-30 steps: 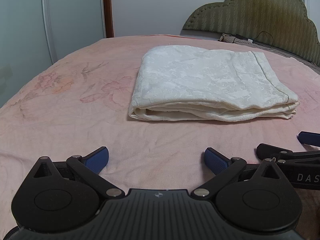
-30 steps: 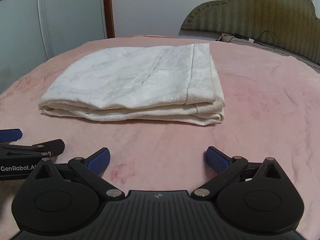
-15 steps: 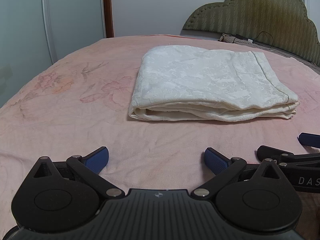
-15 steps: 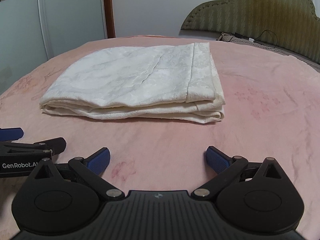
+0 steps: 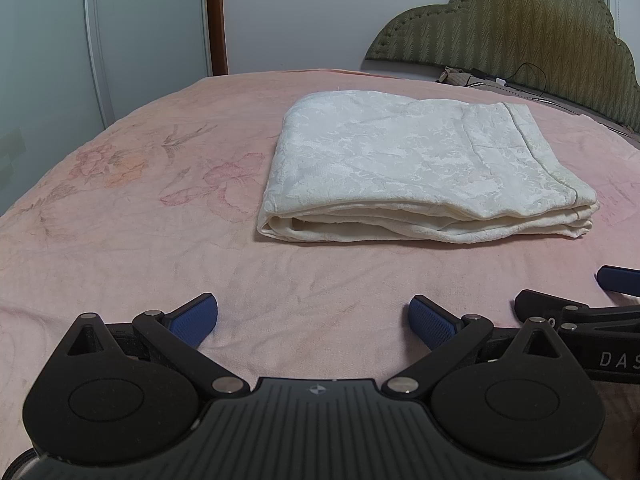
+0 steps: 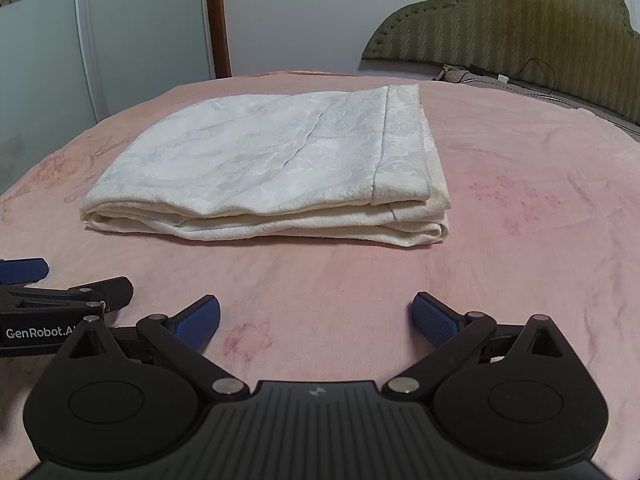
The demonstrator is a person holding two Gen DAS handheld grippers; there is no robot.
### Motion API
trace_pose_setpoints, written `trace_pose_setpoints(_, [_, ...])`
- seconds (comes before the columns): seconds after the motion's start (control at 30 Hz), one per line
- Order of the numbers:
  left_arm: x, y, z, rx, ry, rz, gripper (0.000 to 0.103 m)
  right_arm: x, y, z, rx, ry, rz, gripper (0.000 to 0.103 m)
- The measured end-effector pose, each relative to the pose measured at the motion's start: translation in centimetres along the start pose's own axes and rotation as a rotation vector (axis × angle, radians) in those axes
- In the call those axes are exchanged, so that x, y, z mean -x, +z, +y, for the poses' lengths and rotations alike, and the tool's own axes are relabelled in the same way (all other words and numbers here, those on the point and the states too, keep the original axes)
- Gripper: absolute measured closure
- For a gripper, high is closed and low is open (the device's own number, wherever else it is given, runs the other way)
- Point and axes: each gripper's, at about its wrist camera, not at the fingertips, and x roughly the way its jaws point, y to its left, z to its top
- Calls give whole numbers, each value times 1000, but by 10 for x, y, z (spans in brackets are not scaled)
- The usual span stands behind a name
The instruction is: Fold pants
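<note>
The cream-white pants (image 5: pixel 420 168) lie folded in a flat rectangular stack on the pink bedspread (image 5: pixel 140 220); the right wrist view shows the pants (image 6: pixel 272 172) from their other end, hem band on the right. My left gripper (image 5: pixel 314 318) stands open just above the bedspread, well short of the stack, nothing between its blue pads. My right gripper (image 6: pixel 316 318) is open too, equally far back and empty. Each gripper shows at the edge of the other's view: the right gripper (image 5: pixel 592 300) and the left gripper (image 6: pixel 52 288).
An olive padded headboard (image 5: pixel 520 24) rises at the back right, with a cable and a small bundle (image 5: pixel 472 78) at its foot. White wardrobe doors (image 5: pixel 120 32) and a brown door frame stand at the left. Floral prints mark the bedspread.
The right gripper has drifted slightly, so the pants sit a touch lower and further right in its view. The left gripper has barely moved. Both stay open.
</note>
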Motion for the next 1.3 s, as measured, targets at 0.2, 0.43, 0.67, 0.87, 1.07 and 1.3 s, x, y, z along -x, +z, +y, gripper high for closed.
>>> trace_pose_setpoints(0.2, [0,0,0,0,0,0,0,0,0,0,0,1,0,0])
trace_pose_setpoints(0.43, [0,0,0,0,0,0,0,0,0,-1,-4,4,-1,0])
trace_pose_setpoints(0.67, [0,0,0,0,0,0,0,1,1,-2,-4,4,-1,0])
trace_pose_setpoints(0.87, [0,0,0,0,0,0,0,1,1,-2,-12,10,-4,0])
trace_pose_setpoints(1.07, [0,0,0,0,0,0,0,1,1,-2,-16,13,-5,0])
trace_pose_setpoints(1.3, [0,0,0,0,0,0,0,1,1,-3,-9,8,-3,0])
